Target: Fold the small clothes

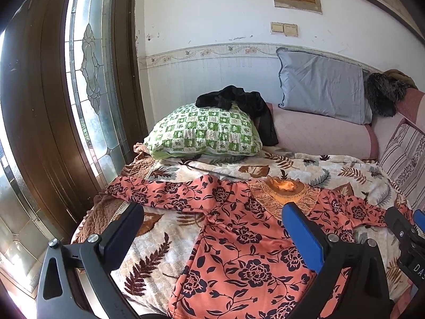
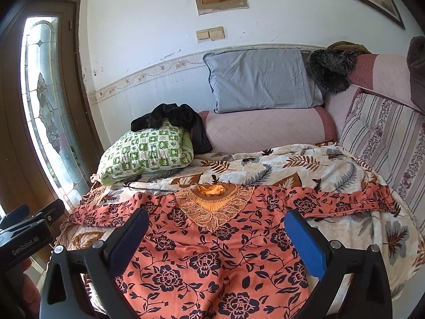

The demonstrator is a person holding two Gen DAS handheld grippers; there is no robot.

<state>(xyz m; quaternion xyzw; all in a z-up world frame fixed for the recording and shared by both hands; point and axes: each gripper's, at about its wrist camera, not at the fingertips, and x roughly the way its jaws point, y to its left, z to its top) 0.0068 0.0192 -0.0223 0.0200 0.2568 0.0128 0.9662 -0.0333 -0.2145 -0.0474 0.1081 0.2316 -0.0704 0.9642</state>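
An orange long-sleeved top (image 1: 239, 239) (image 2: 212, 260) with dark flowers lies flat, front up, on a leaf-patterned blanket (image 1: 305, 167) (image 2: 292, 164). Its lace collar (image 1: 284, 194) (image 2: 212, 202) points toward the wall, and both sleeves are spread sideways. My left gripper (image 1: 212, 228) hovers open over the top's left half, nothing between its fingers. My right gripper (image 2: 217, 239) hangs open above the chest area, also holding nothing. Each gripper shows at the edge of the other's view: the right gripper (image 1: 406, 231) and the left gripper (image 2: 29, 223).
A green checked pillow (image 1: 204, 133) with a black garment (image 1: 239, 101) on it sits behind the top. A grey pillow (image 2: 263, 79) leans on the wall above a pink bolster (image 2: 265, 127). A striped cushion (image 2: 385, 133) is at right, a wooden glazed door (image 1: 87, 66) at left.
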